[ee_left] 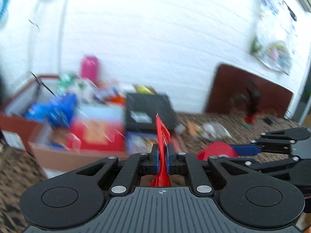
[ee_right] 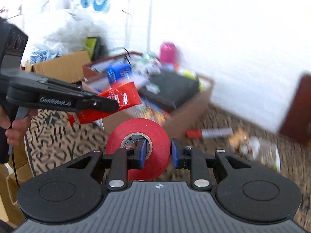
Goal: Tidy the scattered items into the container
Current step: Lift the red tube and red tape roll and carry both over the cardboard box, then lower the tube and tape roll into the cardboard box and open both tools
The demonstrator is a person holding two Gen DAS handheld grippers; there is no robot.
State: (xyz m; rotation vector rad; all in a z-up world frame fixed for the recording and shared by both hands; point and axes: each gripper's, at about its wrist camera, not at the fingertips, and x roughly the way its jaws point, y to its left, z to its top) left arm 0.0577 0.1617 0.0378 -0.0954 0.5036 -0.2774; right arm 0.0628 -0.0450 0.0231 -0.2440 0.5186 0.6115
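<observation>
The left gripper (ee_left: 162, 159) pinches a flat red packet (ee_left: 162, 136) edge-on; the right gripper (ee_right: 158, 152) clamps the red tape roll's (ee_right: 138, 147) wall. Both loads hang above the carpet, apparently bound for the cardboard box (ee_right: 192, 106).

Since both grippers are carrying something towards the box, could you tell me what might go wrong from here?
1. The left gripper pinches the thin red packet near one end only; it may swing or slip out.
2. The right gripper holds the red tape roll through one wall, so it could pivot and drop.
3. The cardboard box looks crowded already; items might slide off.
</observation>
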